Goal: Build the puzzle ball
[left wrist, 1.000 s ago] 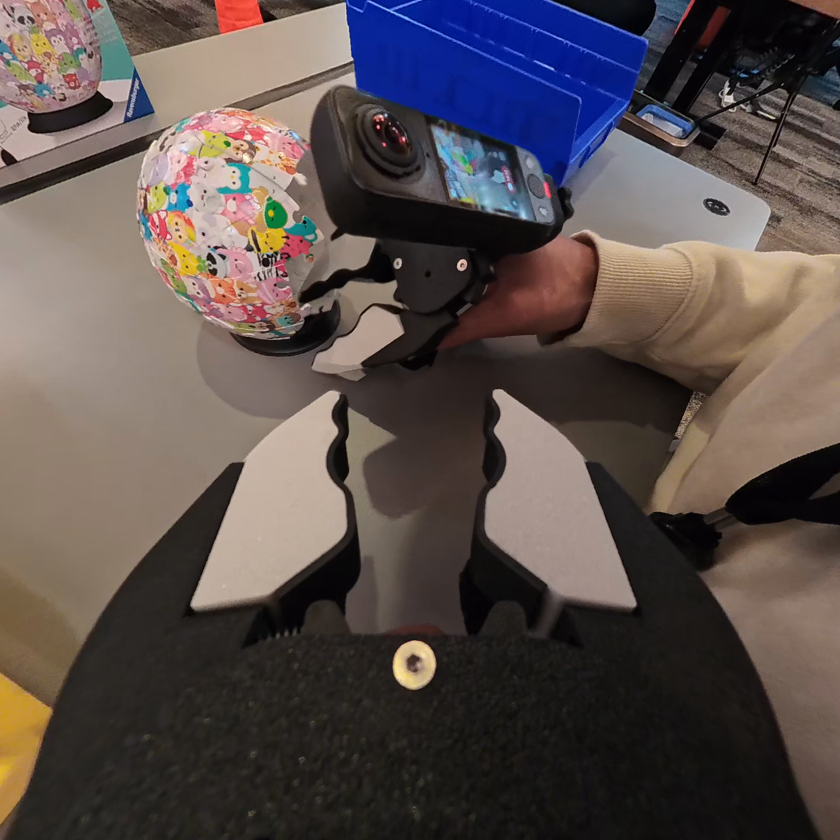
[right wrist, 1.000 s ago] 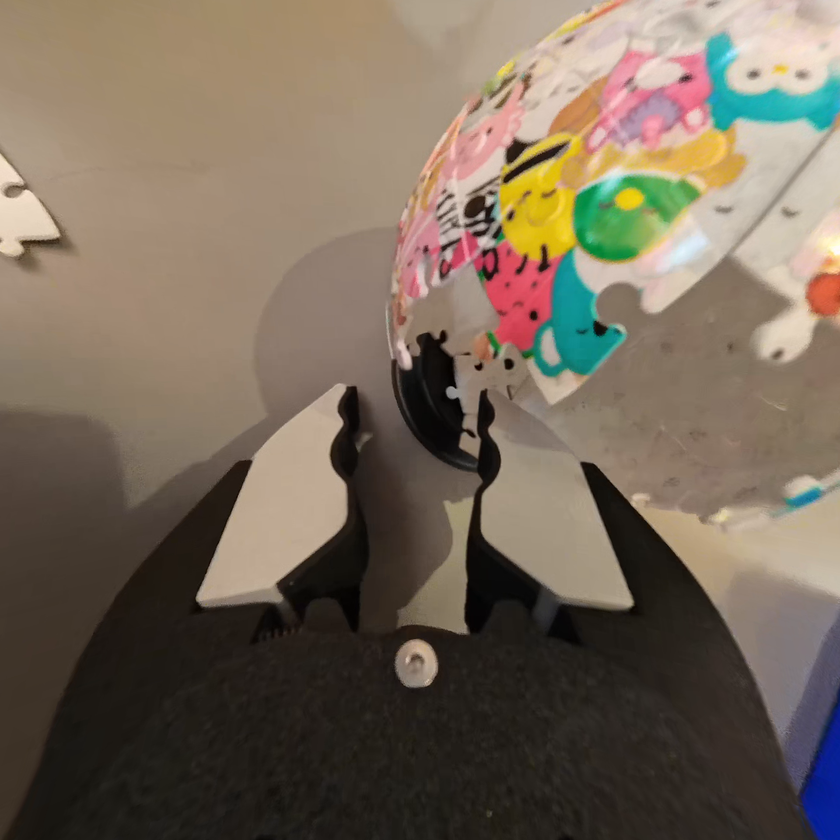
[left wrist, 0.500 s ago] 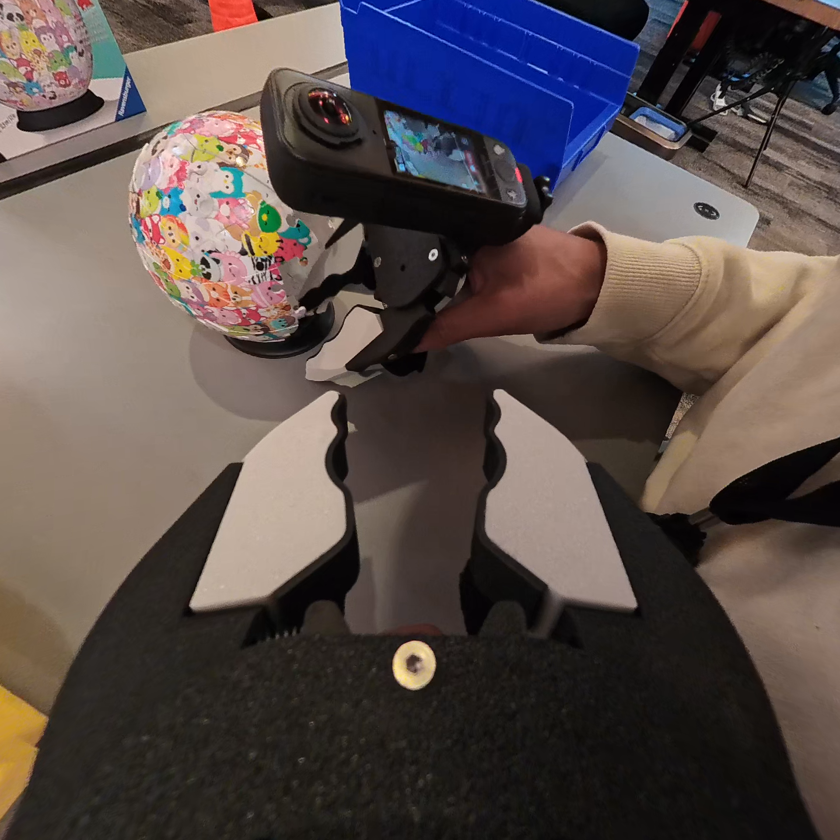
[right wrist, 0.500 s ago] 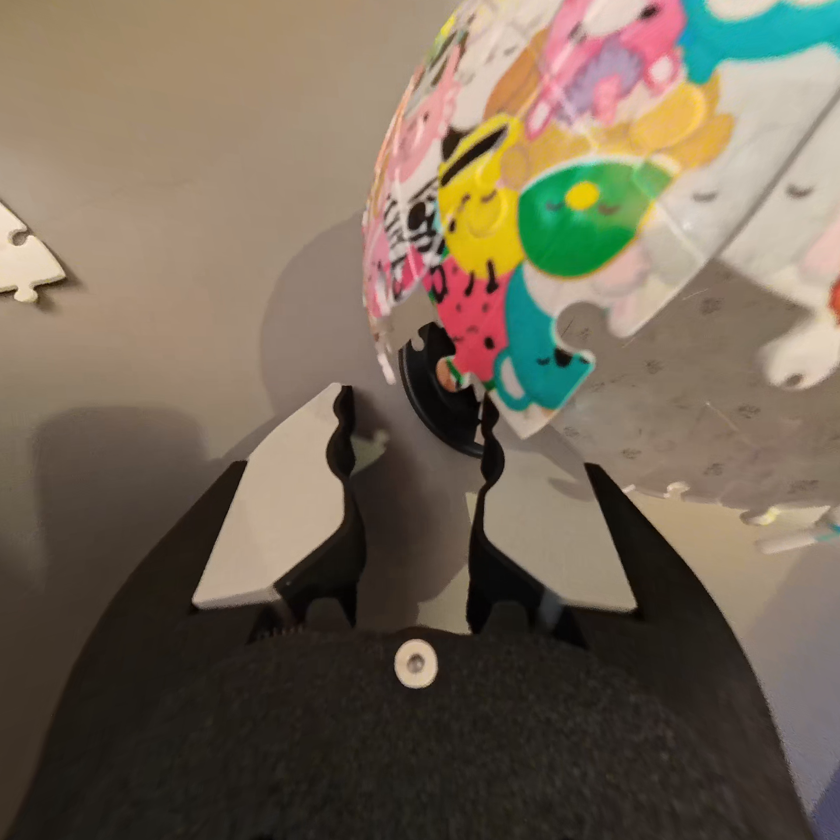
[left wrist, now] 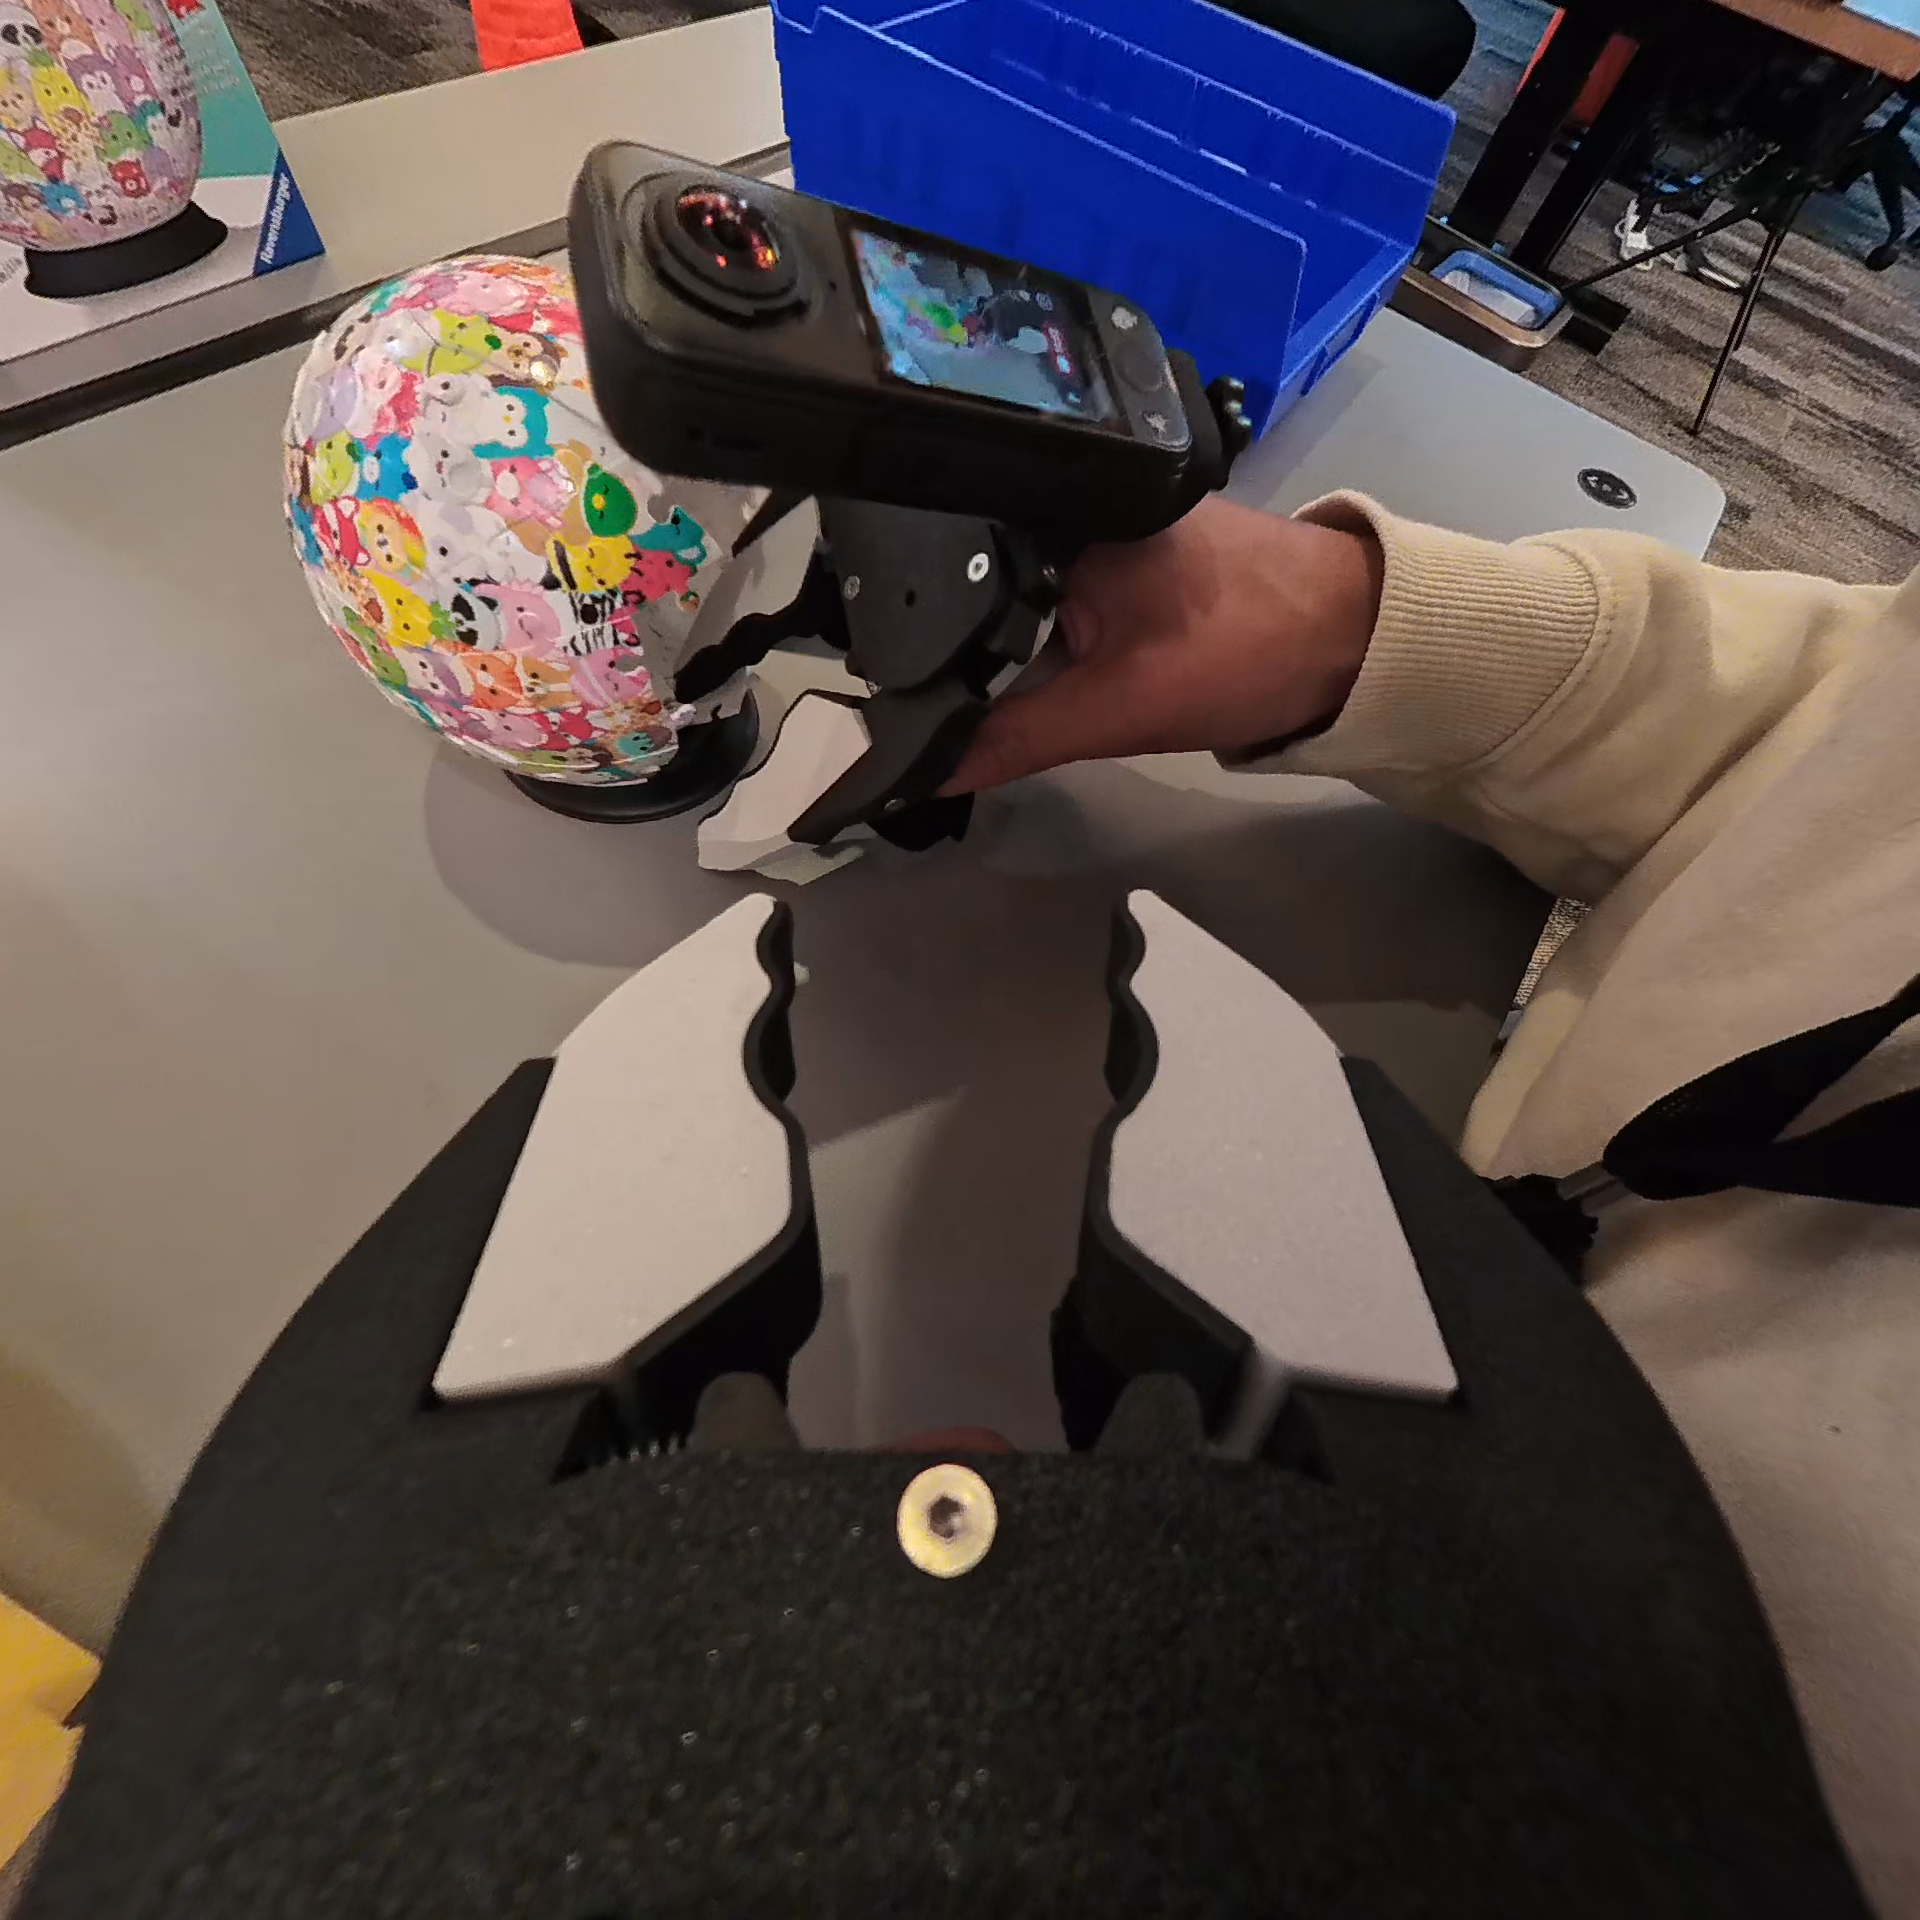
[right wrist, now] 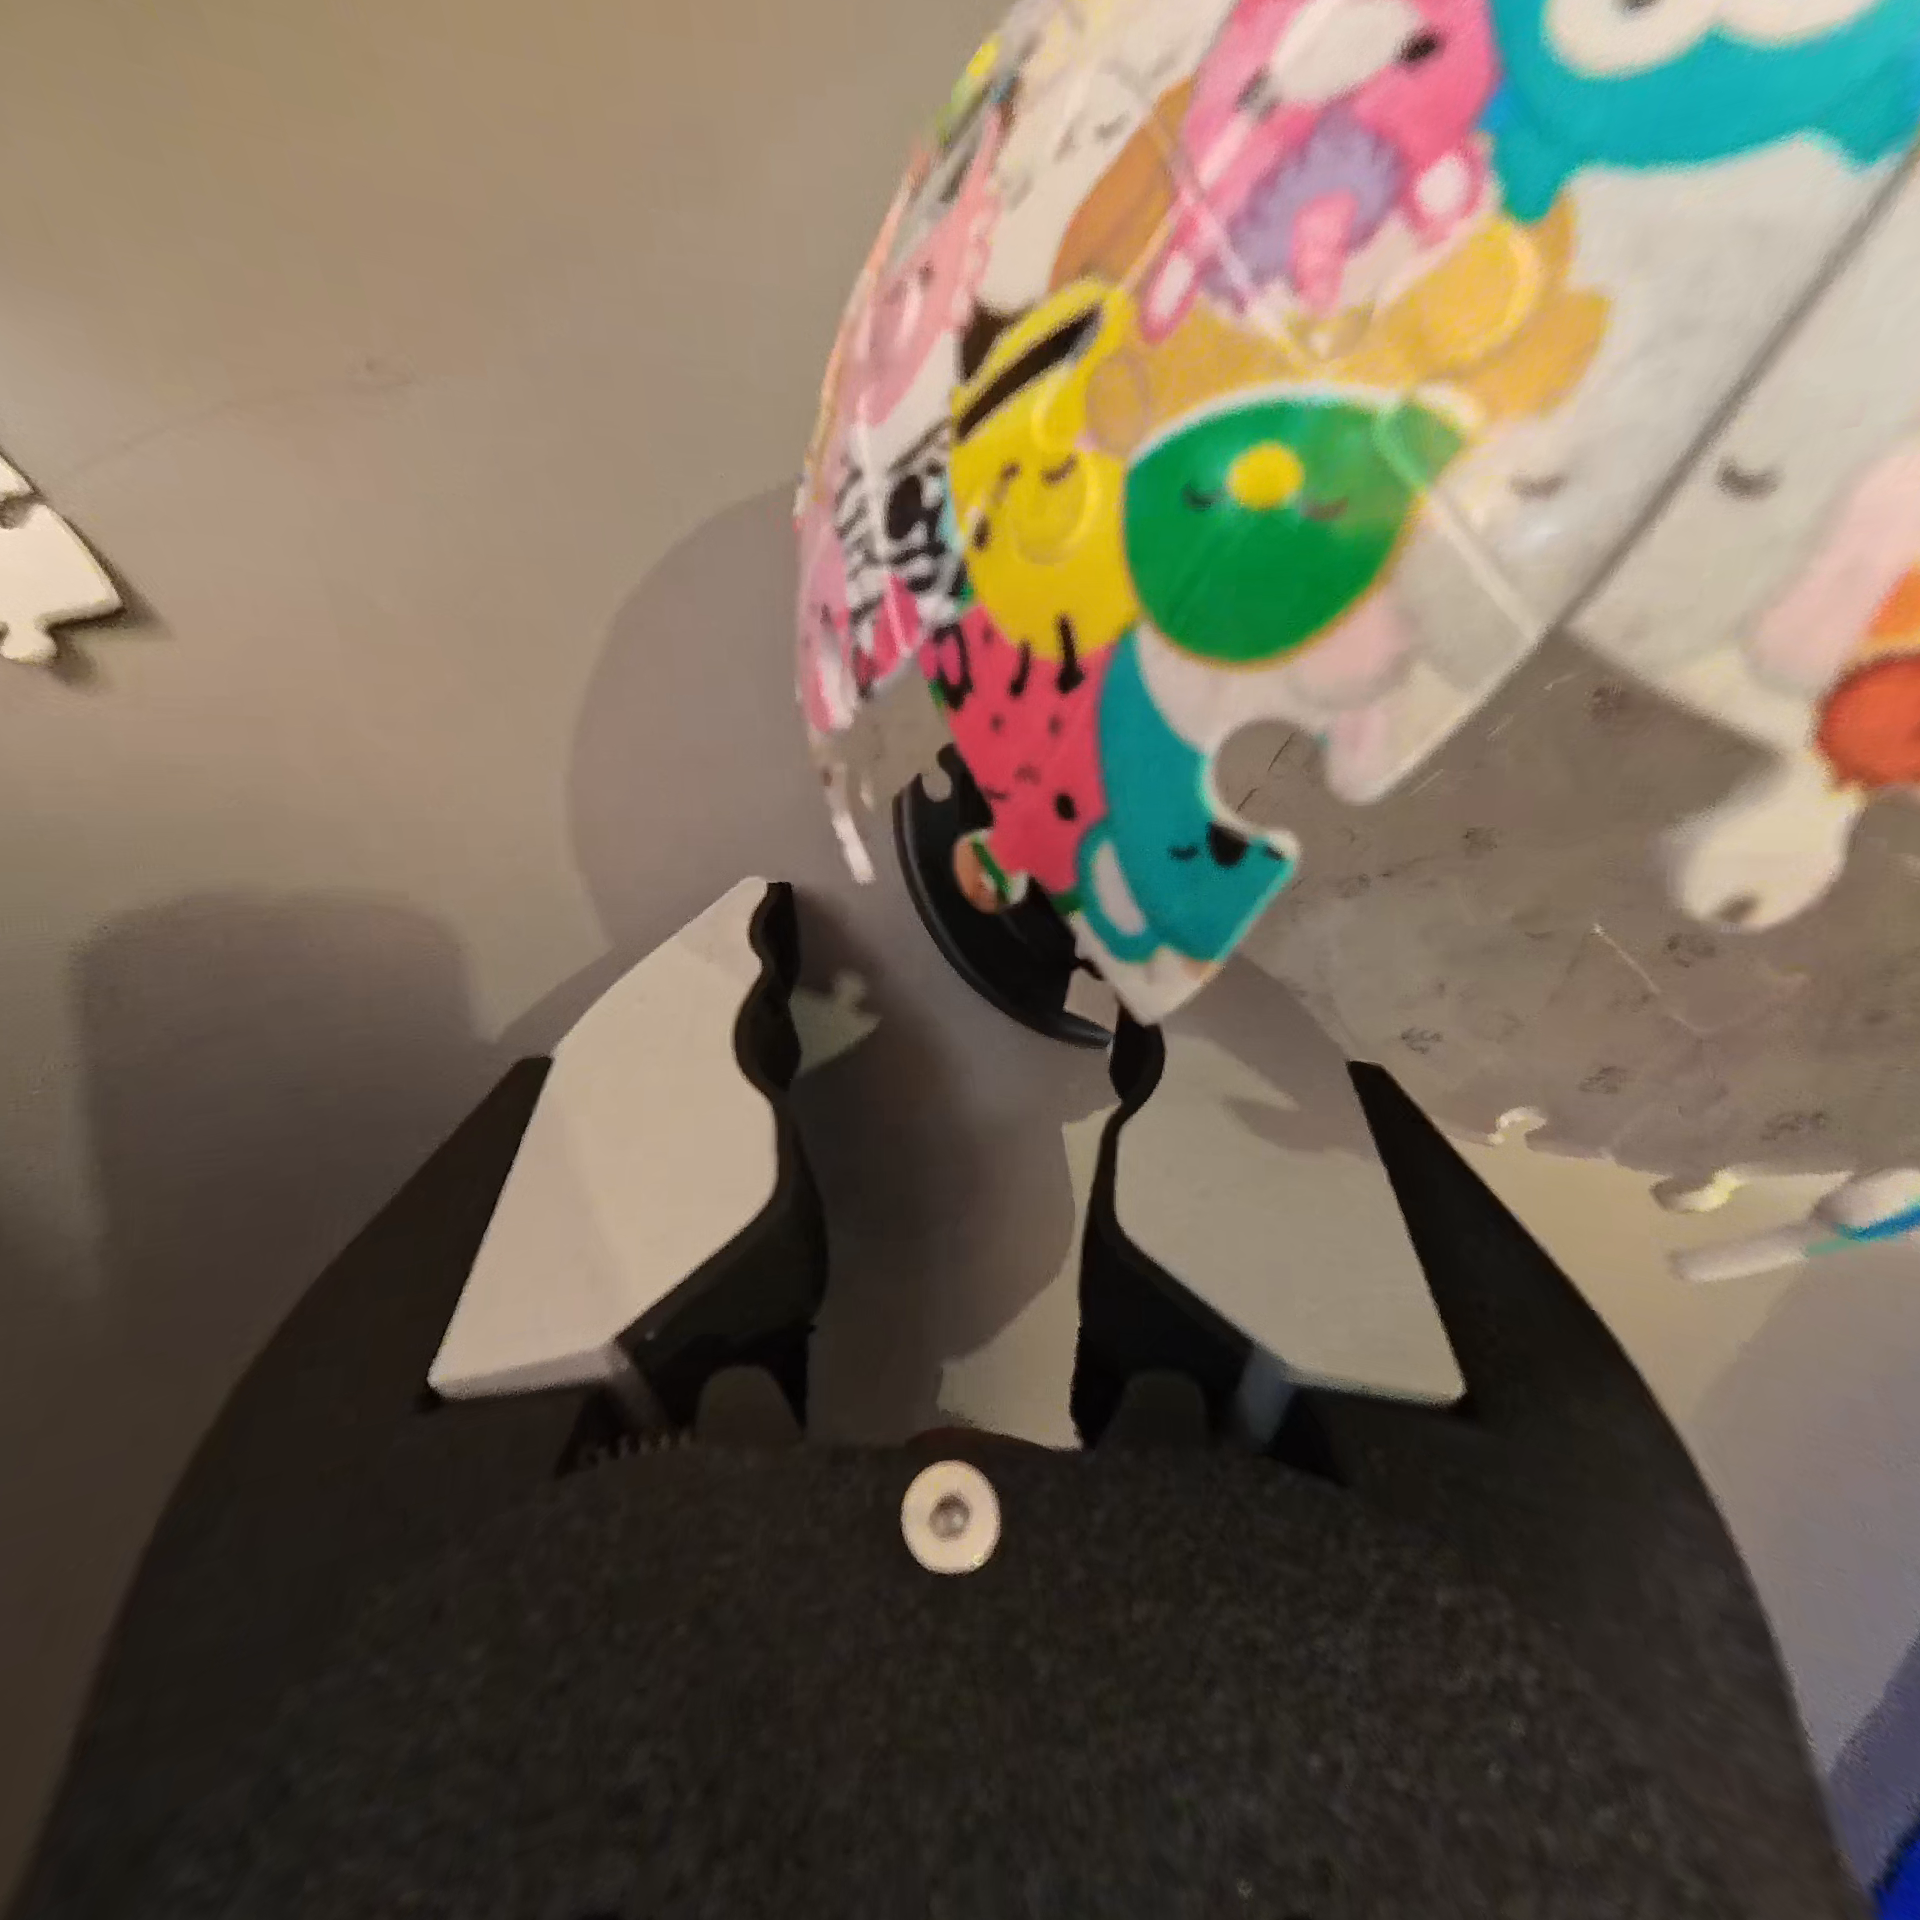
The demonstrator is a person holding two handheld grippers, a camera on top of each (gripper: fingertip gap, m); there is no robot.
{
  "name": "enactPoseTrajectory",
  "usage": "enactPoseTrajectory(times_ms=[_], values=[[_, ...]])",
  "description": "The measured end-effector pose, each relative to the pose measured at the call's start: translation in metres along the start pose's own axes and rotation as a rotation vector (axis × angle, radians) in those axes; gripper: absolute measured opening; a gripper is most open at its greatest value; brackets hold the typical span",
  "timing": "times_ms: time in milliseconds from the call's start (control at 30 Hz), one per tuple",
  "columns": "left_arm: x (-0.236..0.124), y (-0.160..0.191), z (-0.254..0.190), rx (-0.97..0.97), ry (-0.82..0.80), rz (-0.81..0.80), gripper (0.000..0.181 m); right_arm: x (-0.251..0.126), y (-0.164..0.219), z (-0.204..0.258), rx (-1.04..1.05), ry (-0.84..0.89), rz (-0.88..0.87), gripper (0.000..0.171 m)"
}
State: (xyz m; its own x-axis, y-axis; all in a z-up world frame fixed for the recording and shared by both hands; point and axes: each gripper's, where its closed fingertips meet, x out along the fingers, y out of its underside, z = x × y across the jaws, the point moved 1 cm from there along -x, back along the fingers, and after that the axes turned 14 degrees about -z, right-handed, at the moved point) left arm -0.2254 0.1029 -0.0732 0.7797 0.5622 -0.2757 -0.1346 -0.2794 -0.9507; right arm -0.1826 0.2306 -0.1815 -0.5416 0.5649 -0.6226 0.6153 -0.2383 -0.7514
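Right gripper (left wrist: pixel 821 748) has dipped lower beside the ball (left wrist: pixel 478 520), fingers parted over a white piece (left wrist: pixel 774 831) to grab it; left gripper (left wrist: pixel 945 997) waits open, empty.

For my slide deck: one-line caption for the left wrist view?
Open left gripper waits while the right gripper reaches under the puzzle ball on its black stand.

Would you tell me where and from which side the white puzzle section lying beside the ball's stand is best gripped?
Probably its outer edge, farthest from the black stand, approached low from that open side. The white puzzle section lies on the table with its other edge tucked beside the stand under the puzzle ball, leaving fingers room only outside.
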Motion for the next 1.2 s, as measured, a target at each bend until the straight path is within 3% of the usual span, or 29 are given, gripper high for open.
enactPoseTrajectory(times_ms=[133, 367, 867, 1067, 1200], values=[[0.0003, 0.0002, -0.0004, 0.001, 0.000, 0.003, 0.057, 0.0015, -0.0050, 0.0049, -0.088, 0.015, -0.023, 0.050], [0.0002, -0.0006, 0.0000, -0.002, -0.001, 0.000, 0.057, 0.0055, -0.0048, 0.0066, 0.013, -0.019, -0.047, 0.048], [-0.0010, -0.0008, -0.0014, 0.004, -0.001, 0.001, 0.057, 0.0055, -0.0050, 0.0065, -0.014, -0.037, -0.052, 0.044], [-0.0021, -0.0011, 0.0001, -0.001, -0.003, 0.001, 0.057, 0.0012, -0.0041, -0.0009, -0.074, 0.031, -0.033, 0.059], [-0.0010, -0.0011, -0.0006, 0.003, 0.001, 0.004, 0.057, 0.0019, -0.0042, -0.0006, -0.043, 0.053, -0.002, 0.058]])
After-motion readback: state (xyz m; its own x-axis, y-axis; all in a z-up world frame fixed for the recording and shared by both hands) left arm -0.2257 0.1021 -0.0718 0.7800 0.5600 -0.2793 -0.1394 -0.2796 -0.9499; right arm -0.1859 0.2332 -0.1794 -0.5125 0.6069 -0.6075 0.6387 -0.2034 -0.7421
